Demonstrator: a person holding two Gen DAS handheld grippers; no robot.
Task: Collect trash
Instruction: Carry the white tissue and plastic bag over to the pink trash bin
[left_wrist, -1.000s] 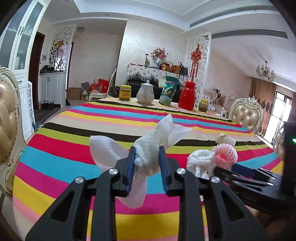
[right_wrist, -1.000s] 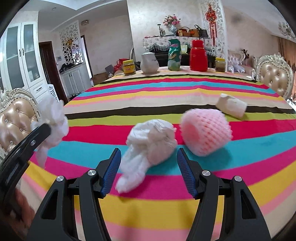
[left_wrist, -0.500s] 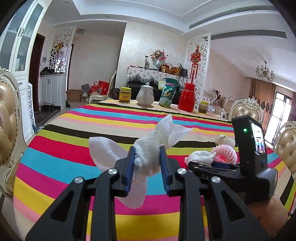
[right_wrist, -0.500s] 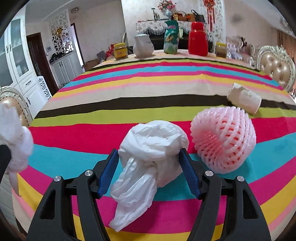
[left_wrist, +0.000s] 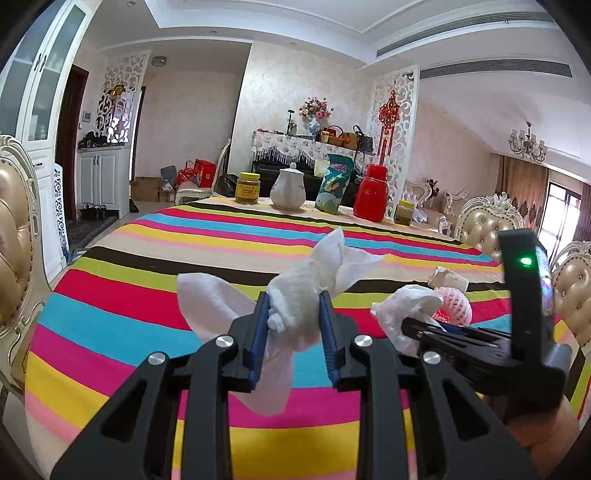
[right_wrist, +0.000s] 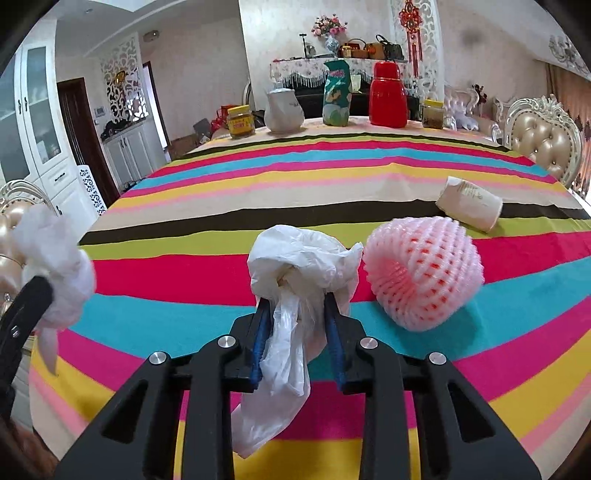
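Note:
My left gripper is shut on a crumpled white paper towel, held above the striped table; its ends stick out left and up. My right gripper is shut on a crumpled white plastic bag, whose tail hangs down between the fingers. Right of the bag lies a pink foam fruit net on the cloth. A tipped paper cup lies farther back right. The left wrist view shows the right gripper with the bag at the right. The paper towel also appears at the left edge of the right wrist view.
The table wears a rainbow-striped cloth. Along its far edge stand a yellow-lidded jar, a white teapot, a green snack bag, a red flask and a small jar. Padded chairs ring the table.
The right gripper moved forward around the plastic bag and closed on it, squeezing it. The left gripper kept still with the paper towel.

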